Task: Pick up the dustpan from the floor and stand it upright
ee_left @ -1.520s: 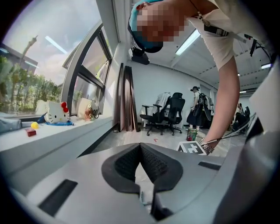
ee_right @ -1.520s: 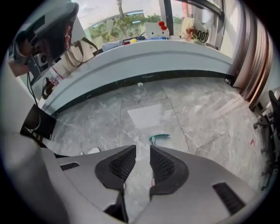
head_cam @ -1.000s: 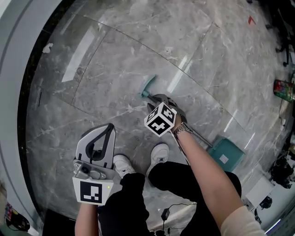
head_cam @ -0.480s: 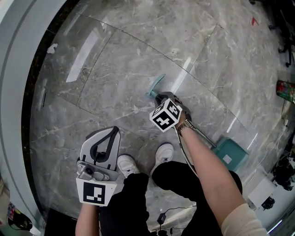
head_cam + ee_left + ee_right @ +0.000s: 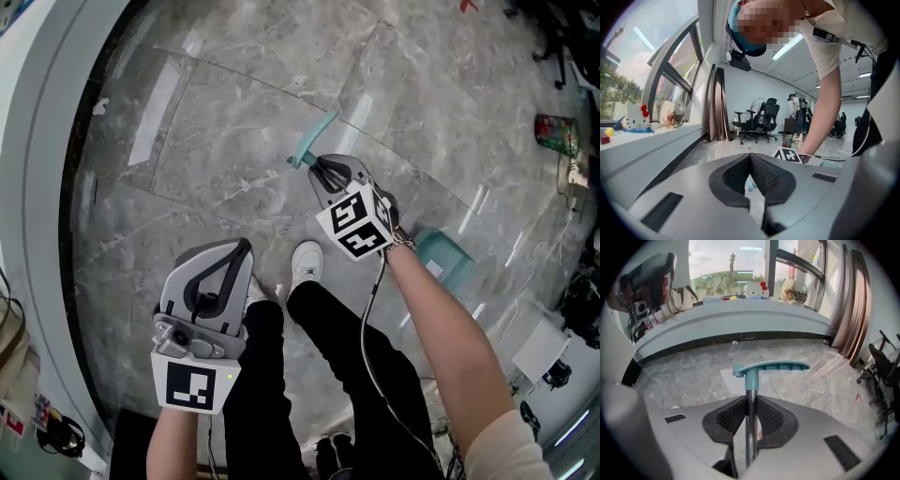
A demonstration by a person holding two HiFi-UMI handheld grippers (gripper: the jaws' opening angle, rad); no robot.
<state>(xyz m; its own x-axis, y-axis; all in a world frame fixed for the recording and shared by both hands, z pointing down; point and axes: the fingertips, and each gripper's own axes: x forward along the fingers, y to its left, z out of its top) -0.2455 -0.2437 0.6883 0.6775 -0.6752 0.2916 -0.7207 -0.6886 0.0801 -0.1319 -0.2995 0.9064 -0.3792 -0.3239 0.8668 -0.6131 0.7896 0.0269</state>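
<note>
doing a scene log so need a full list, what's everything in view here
teal long-handled dustpan: one, teal pan and T-grip on a silver pole, pan on the floor by the person's right side, grip raised
grey marble floor: one, grey with white veins, under everything
curved window ledge: one, pale grey, along the windows
plush toys: two, mostly white, on the ledge
office chairs: at least two, black, far end of the room
green container: one, green, on the floor at the far right; too small to identify
white shoe: one showing, white, on the floor
left gripper: one, grey, jaws together, holding nothing
right gripper: one, grey, jaws closed on the dustpan's pole below the grip
</note>
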